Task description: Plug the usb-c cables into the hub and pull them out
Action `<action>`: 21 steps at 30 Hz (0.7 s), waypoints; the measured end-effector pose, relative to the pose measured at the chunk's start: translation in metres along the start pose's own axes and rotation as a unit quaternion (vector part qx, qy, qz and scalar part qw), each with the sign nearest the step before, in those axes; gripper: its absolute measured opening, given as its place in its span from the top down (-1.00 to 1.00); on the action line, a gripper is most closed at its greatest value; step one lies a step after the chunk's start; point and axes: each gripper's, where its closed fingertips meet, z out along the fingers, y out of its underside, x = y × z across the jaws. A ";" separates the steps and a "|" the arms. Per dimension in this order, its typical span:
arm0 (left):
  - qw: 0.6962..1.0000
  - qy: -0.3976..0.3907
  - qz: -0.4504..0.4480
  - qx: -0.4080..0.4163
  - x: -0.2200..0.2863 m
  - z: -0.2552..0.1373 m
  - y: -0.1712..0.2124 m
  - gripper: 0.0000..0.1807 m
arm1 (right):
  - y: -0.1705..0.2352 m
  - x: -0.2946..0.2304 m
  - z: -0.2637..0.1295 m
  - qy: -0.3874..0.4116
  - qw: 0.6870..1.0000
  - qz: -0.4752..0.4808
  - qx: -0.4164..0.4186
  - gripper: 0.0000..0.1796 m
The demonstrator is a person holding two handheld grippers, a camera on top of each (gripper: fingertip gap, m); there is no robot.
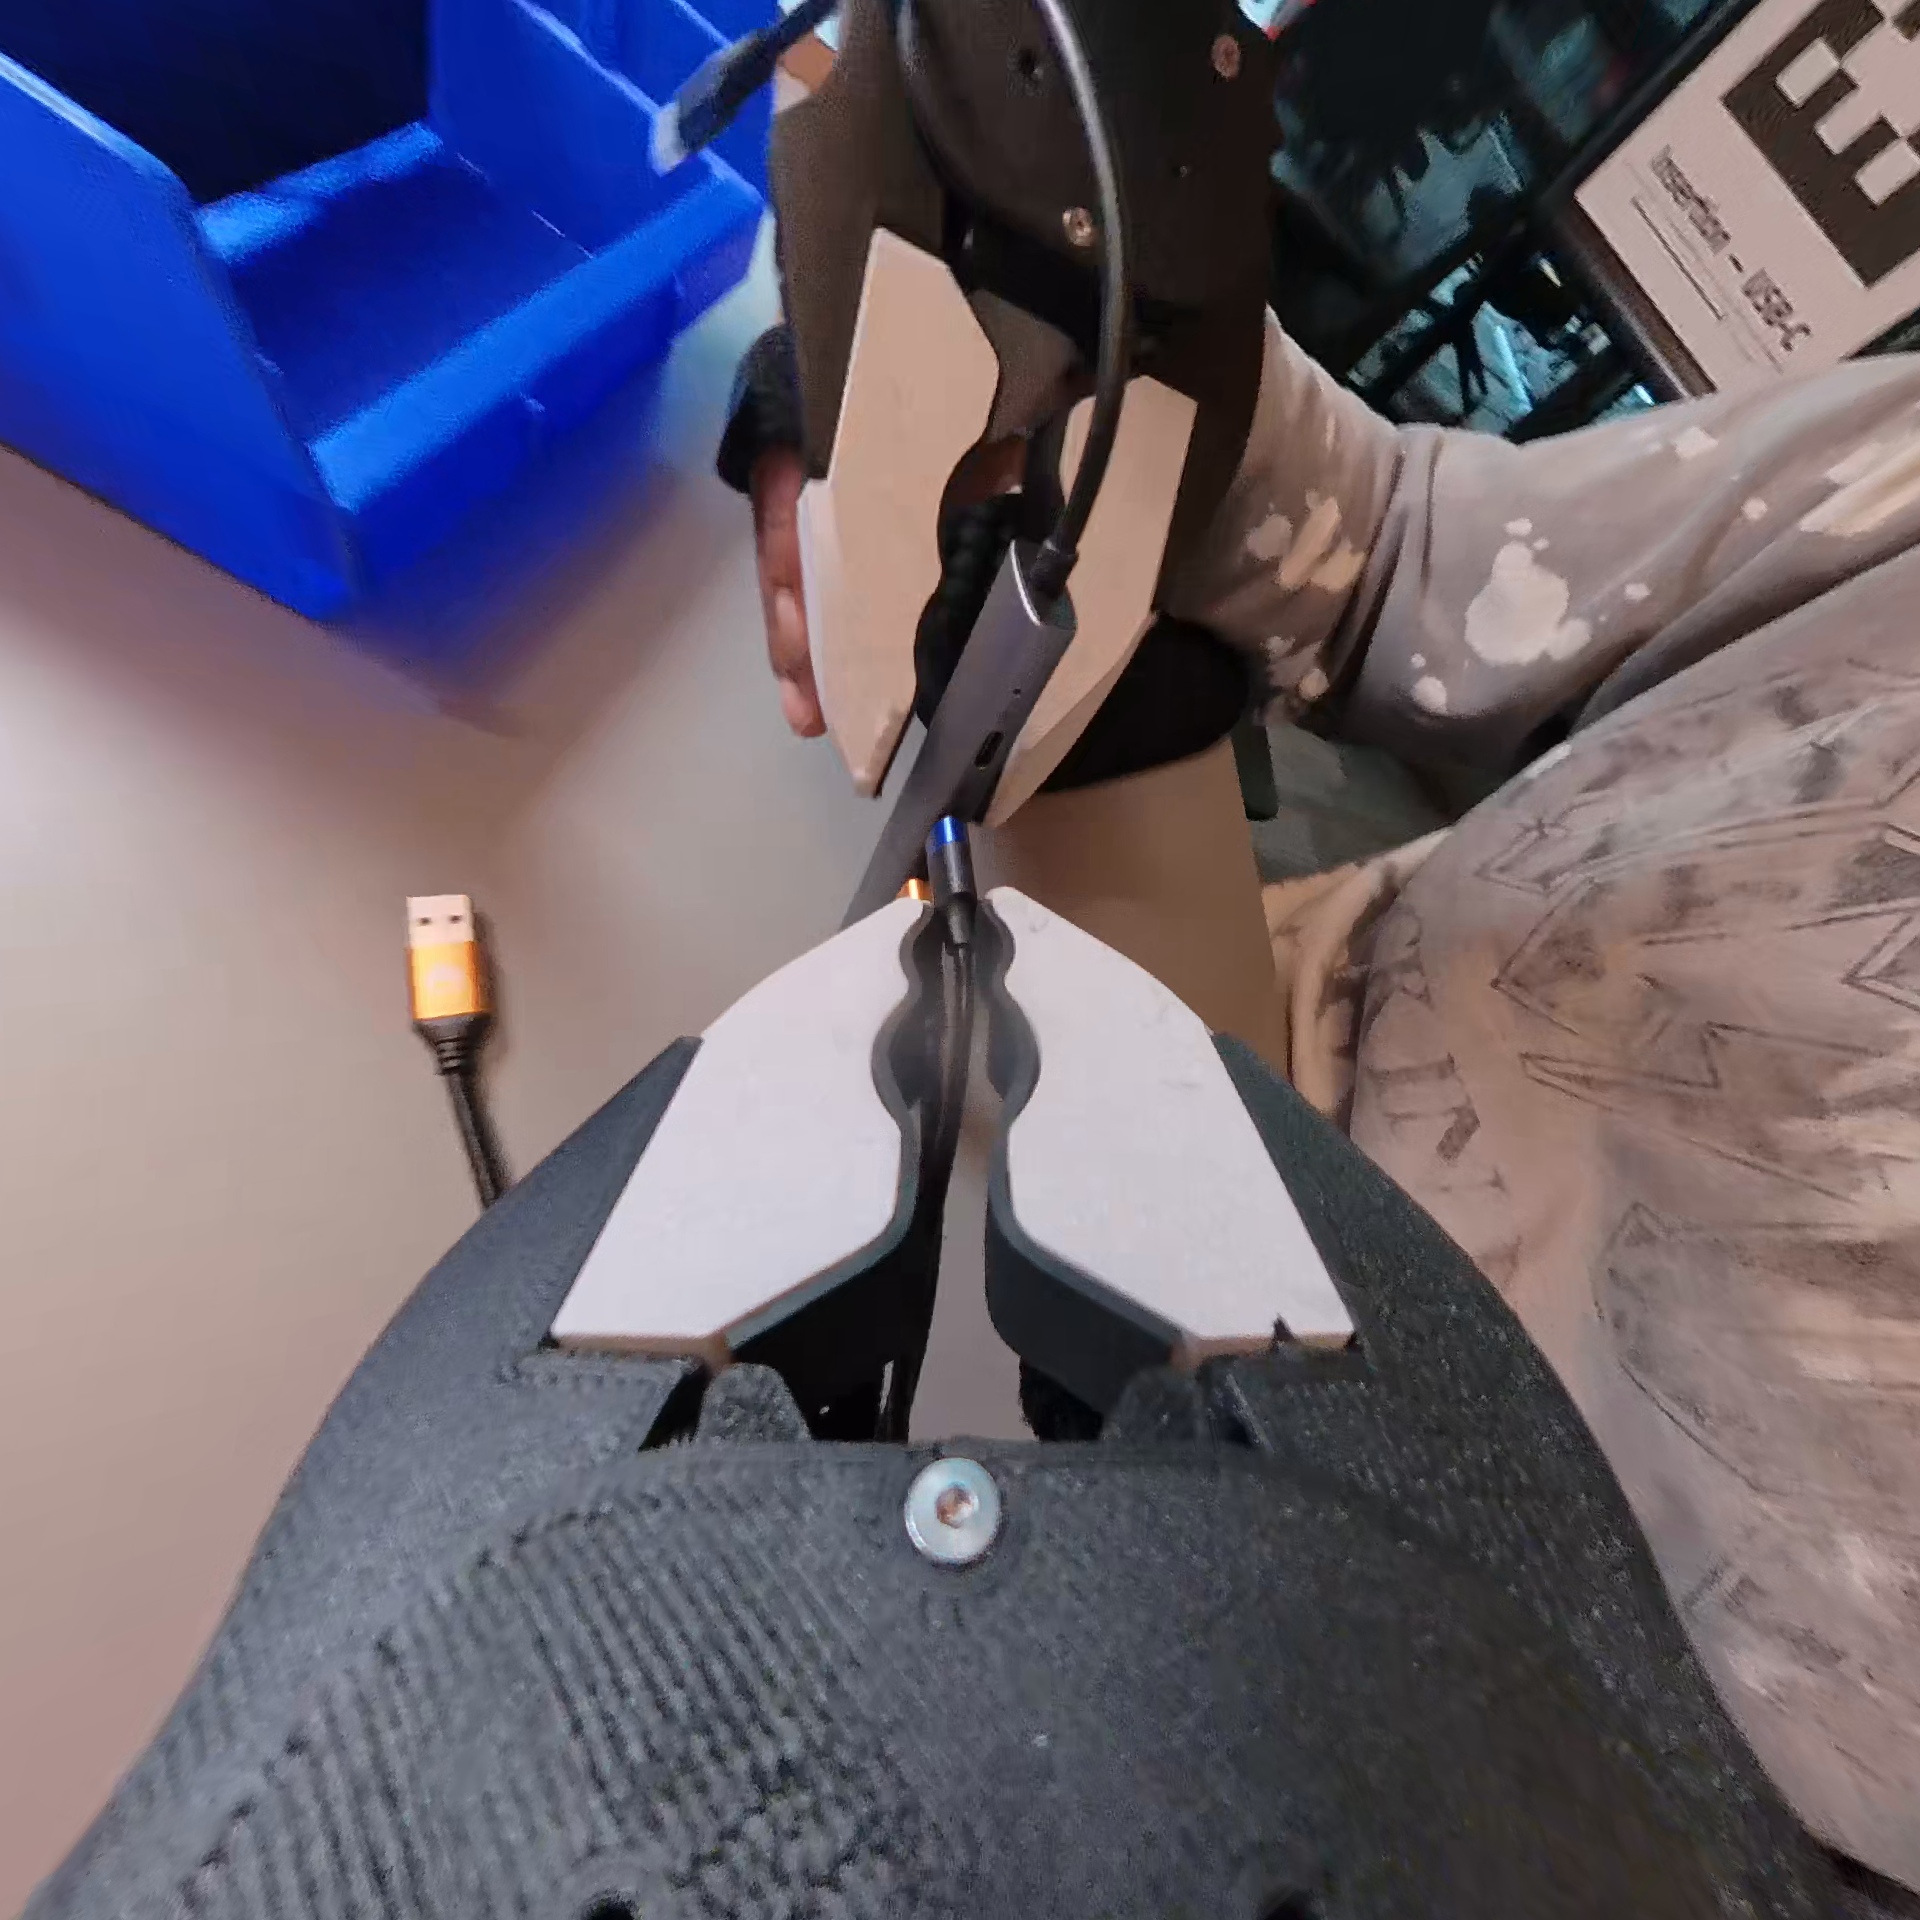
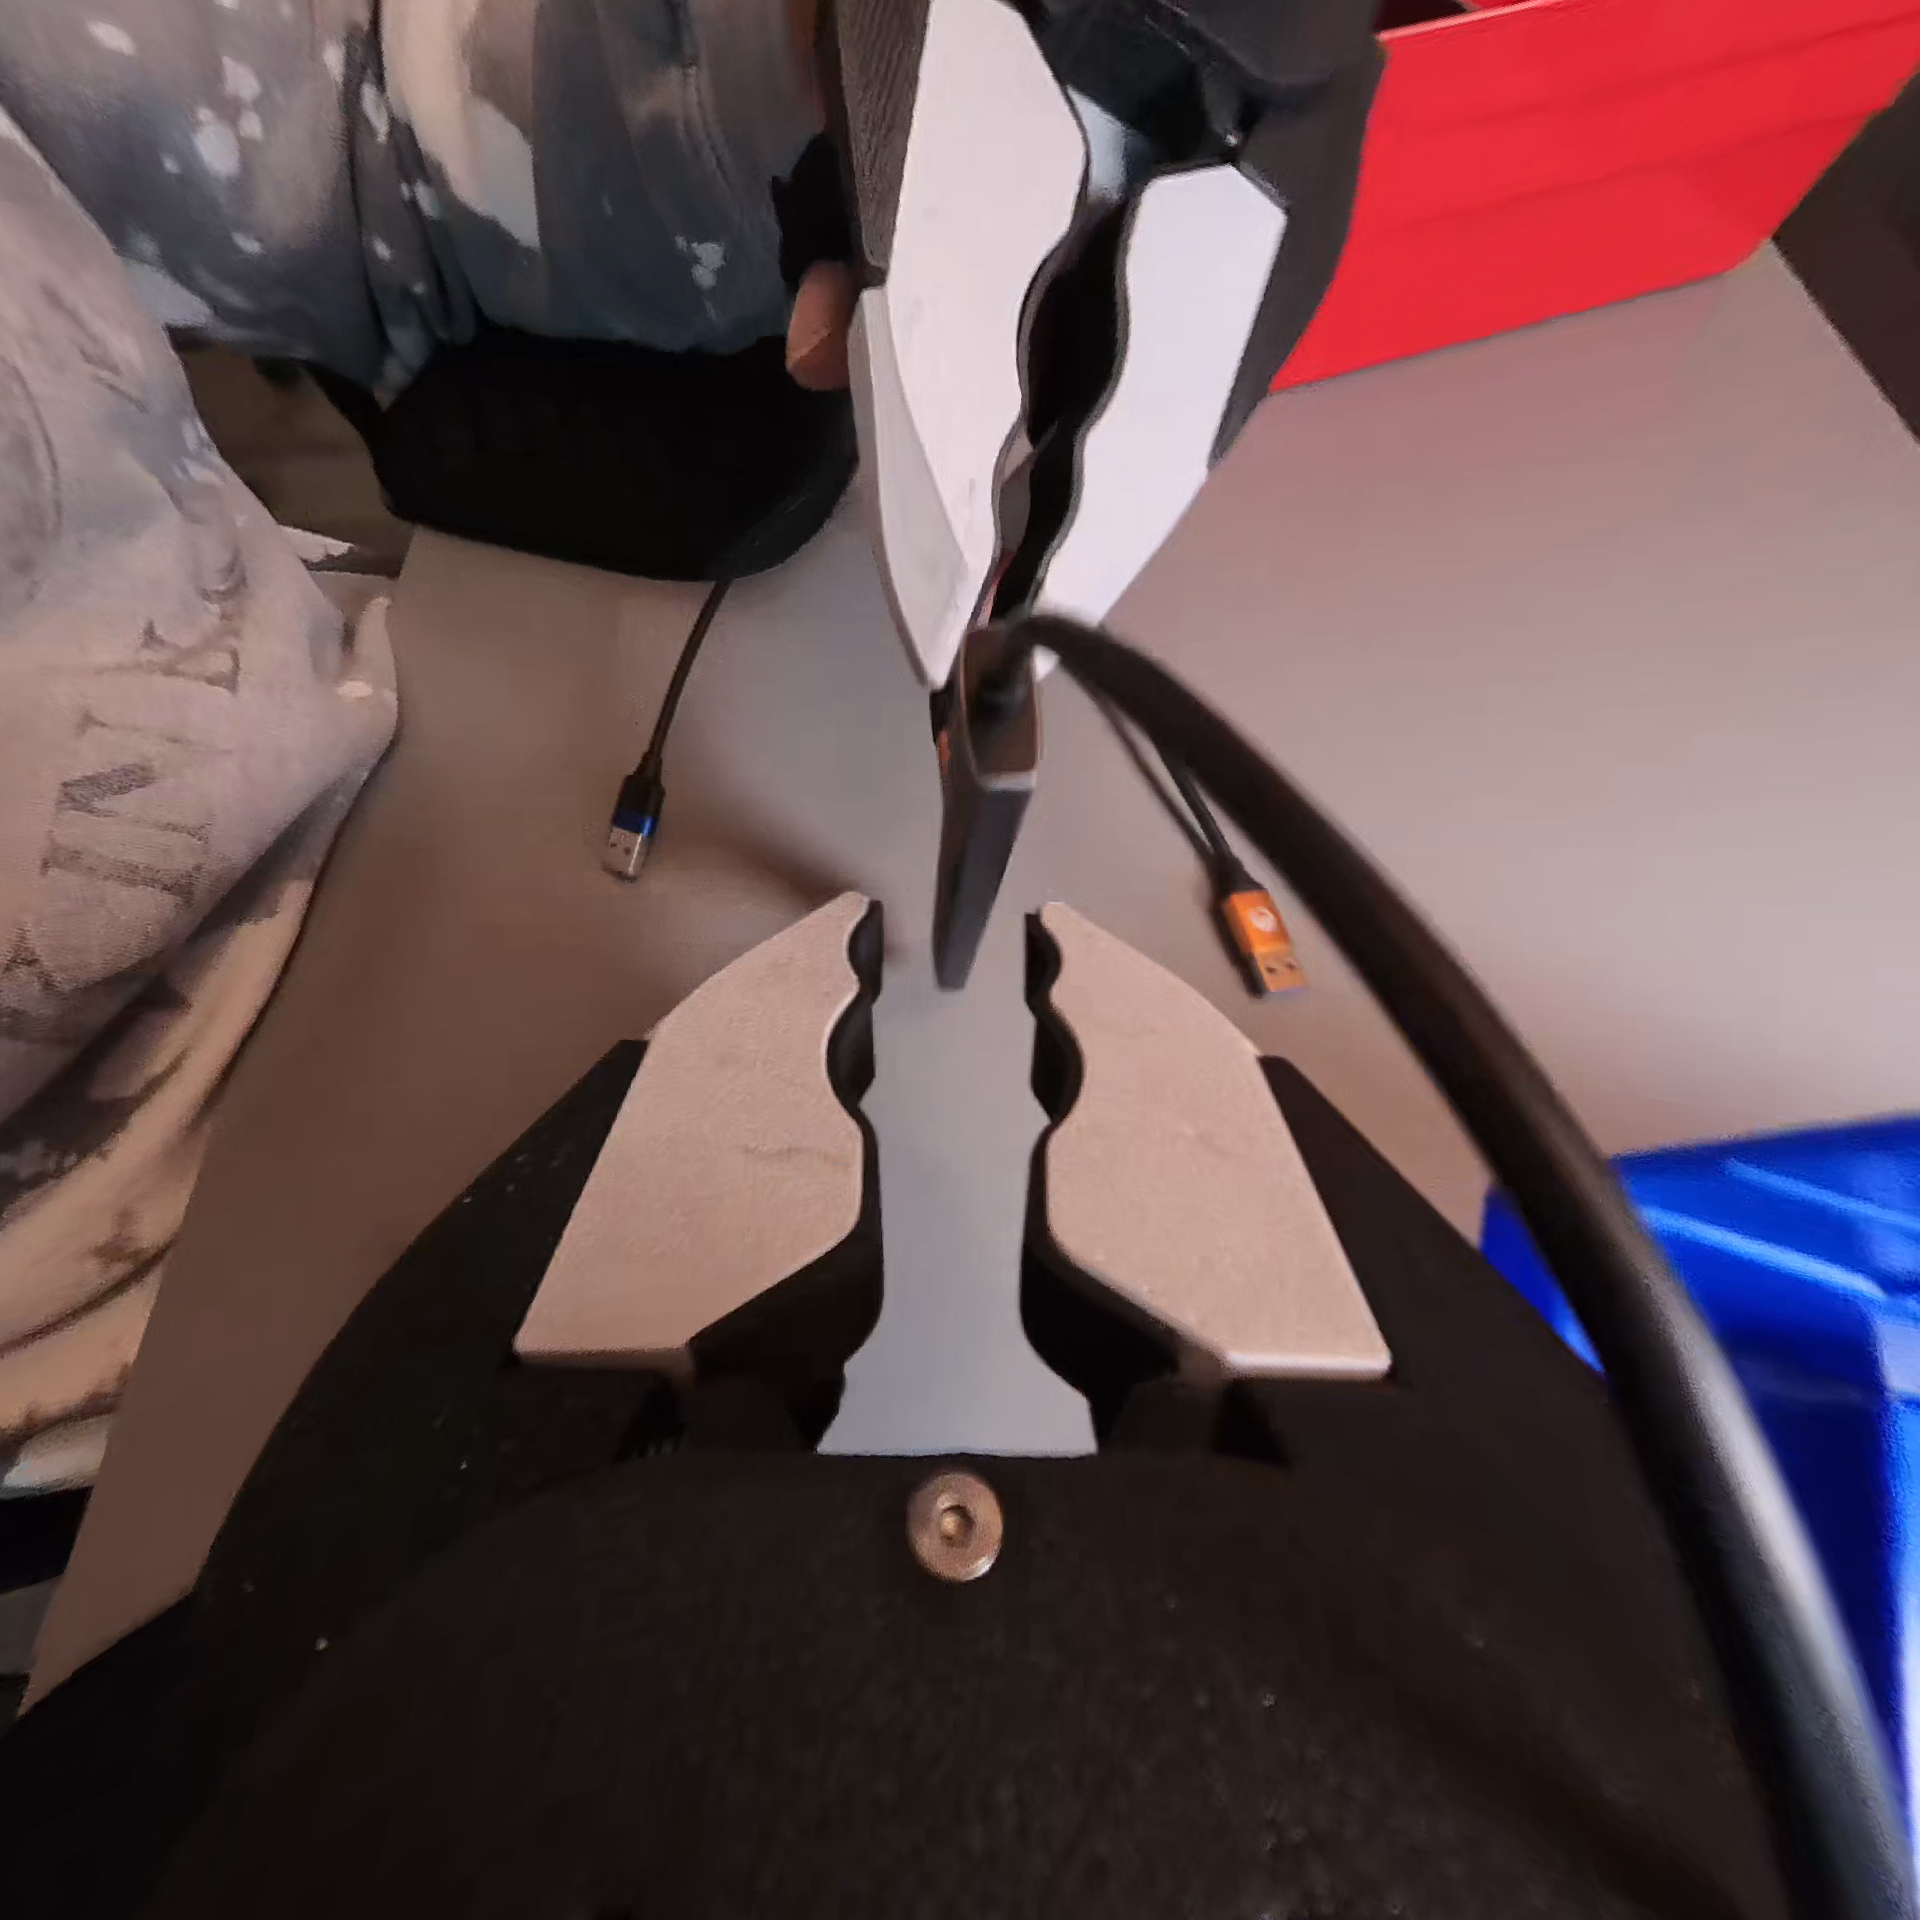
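We see the grey hub in the air above the table, between both grippers. Our left gripper is closed on the blue-tipped usb-c cable plugged into the hub. Our right gripper stands open around the hub's end, not touching it. An orange USB plug lies nearby.

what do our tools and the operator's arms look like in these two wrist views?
Left tool and right tool match: black ribbed printed body, one silver hex screw in the middle, two flat pale grey fingers with wavy black inner edges. No markings visible on either. The person wears a bleach-spotted grey sleeve with black knit at the wrist.
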 end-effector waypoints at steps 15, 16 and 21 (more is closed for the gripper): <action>0.996 -0.080 0.015 0.046 -0.011 -0.028 -0.023 0.93 | -0.106 -0.022 -0.091 0.206 0.946 -0.238 -0.076 0.56; 0.995 -0.084 0.019 0.044 -0.010 -0.028 -0.023 0.93 | -0.112 -0.014 -0.093 0.208 0.940 -0.247 -0.109 0.53; 0.994 -0.094 0.037 0.043 -0.001 -0.025 -0.026 0.93 | -0.086 0.013 -0.051 0.139 0.921 -0.249 -0.264 0.46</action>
